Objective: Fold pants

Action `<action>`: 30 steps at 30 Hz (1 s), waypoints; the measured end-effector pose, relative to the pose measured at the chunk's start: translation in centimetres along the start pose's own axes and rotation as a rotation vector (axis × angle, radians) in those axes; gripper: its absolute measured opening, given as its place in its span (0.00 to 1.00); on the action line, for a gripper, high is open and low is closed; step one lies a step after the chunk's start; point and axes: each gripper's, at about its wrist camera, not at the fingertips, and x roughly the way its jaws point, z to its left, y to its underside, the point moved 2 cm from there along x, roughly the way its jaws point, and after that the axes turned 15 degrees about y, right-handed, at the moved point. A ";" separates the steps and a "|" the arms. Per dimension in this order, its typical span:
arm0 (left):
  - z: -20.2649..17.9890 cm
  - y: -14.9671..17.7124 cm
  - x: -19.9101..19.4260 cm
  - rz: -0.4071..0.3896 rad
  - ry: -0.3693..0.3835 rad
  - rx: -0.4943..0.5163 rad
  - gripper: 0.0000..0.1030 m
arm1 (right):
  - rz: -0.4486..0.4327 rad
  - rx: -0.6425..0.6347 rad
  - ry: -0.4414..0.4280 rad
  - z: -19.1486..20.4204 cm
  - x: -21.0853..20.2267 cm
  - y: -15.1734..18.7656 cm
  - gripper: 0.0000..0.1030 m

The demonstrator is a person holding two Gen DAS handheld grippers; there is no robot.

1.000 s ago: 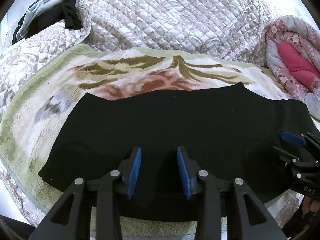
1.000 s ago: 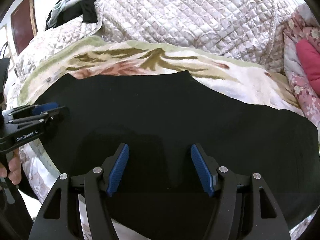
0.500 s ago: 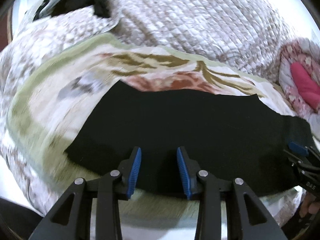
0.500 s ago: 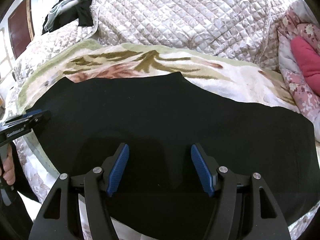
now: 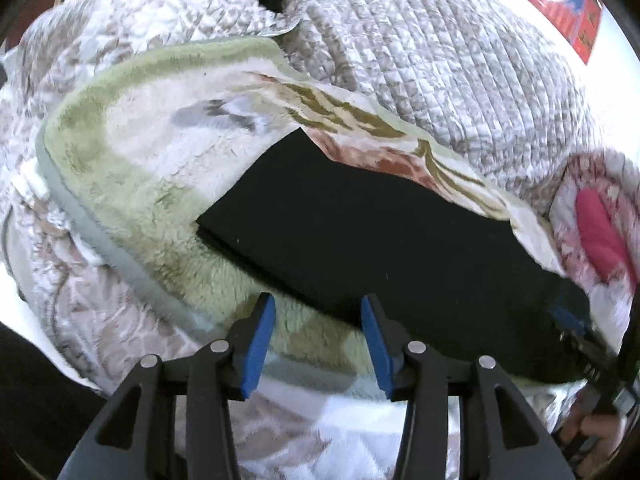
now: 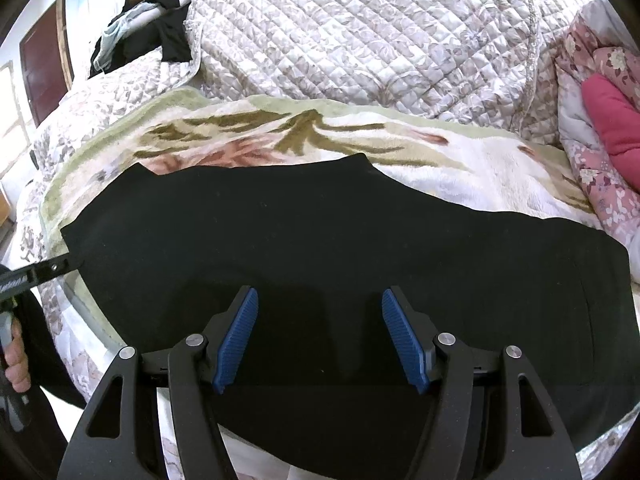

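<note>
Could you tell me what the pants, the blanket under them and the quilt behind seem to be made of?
Pants: matte black cloth, apparently a soft knit; it lies flat with no sheen or visible weave.
Blanket: plush fleece, with a fuzzy pile and a printed leaf and flower pattern.
Quilt: padded, smooth woven fabric, stitched in diamonds, slightly glossy.
</note>
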 end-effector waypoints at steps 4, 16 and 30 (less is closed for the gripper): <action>0.8 -1.3 1.0 -0.036 0.006 -0.042 0.46 | 0.001 0.006 -0.006 -0.1 0.0 -0.1 0.63; 0.5 -4.0 2.4 -0.032 -0.040 -0.007 0.08 | -0.030 0.070 -0.022 -1.1 -1.0 -0.6 0.63; -19.0 -3.5 6.7 0.126 0.346 0.467 0.07 | -0.033 0.341 0.050 -8.4 -2.1 -0.4 0.63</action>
